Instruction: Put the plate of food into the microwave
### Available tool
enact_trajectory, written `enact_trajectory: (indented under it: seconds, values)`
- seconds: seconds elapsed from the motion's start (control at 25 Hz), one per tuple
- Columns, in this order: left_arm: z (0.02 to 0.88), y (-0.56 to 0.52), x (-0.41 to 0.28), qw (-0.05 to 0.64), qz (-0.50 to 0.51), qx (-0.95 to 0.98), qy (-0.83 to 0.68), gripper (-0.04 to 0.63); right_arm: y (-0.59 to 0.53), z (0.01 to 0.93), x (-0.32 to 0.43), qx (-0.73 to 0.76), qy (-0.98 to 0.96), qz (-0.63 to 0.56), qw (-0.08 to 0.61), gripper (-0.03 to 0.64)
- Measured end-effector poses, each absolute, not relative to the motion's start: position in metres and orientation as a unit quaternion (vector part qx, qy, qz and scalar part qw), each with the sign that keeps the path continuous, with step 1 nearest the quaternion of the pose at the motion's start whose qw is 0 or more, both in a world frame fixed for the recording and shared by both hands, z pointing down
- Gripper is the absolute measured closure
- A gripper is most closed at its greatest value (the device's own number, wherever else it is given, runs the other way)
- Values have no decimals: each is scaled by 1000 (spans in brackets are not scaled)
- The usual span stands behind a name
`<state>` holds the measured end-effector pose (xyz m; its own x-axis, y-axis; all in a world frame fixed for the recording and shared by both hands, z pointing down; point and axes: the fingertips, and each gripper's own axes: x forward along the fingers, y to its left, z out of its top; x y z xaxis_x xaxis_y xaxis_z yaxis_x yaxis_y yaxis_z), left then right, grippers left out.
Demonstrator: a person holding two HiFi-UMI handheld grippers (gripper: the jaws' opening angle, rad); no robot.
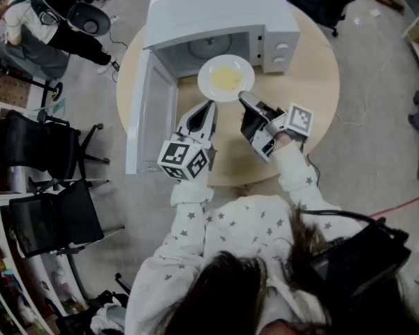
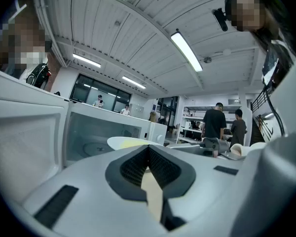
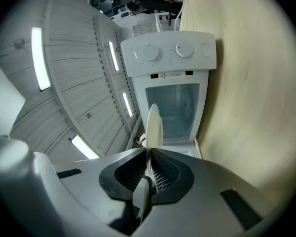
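On the table (image 1: 314,96), leftmost, the microwave (image 1: 216,12) is standing with its door (image 1: 153,117) open. The left tongs (image 1: 210,105) are hanging clenched and empty. The right tongs (image 1: 244,96) are pinching the plate of food (image 1: 225,77) by its rim at the cavity mouth. Keeping it level while sliding inward is advisable.

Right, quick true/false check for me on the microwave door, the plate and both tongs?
1. The microwave has its door open. True.
2. The plate rests inside the microwave. False: it is held at the mouth of the opening.
3. The left tongs grip the plate. False: they are shut on nothing, beside the plate.
4. The right tongs pinch the plate's rim. True.
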<state>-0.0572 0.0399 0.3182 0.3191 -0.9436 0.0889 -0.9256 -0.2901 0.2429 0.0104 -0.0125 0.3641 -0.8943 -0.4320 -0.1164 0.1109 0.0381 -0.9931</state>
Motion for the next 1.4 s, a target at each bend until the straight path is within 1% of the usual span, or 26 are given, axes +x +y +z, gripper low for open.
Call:
enact_trajectory:
  seconds: [0.16, 0.4, 0.64, 1.08, 1.2, 1.4]
  values:
    - [321, 28, -65, 124, -33, 796, -591, 594, -25, 363, 2, -104, 685, -693, 199, 595]
    - [323, 5, -77, 132, -31, 784, -606, 594, -46, 379, -7, -106, 675, -710, 169, 595]
    - [335, -24, -94, 137, -24, 780, -611, 594, -85, 403, -30, -119, 663, -723, 155, 595]
    - [368, -80, -124, 150, -31, 800, -580, 594, -146, 426, -80, -146, 656, -720, 172, 595]
    - [391, -96, -140, 156, -31, 799, -579, 594, -162, 447, -102, -152, 644, -727, 185, 595]
    - [419, -114, -155, 157, -30, 805, -571, 594, -174, 480, -128, -157, 648, -724, 176, 595]
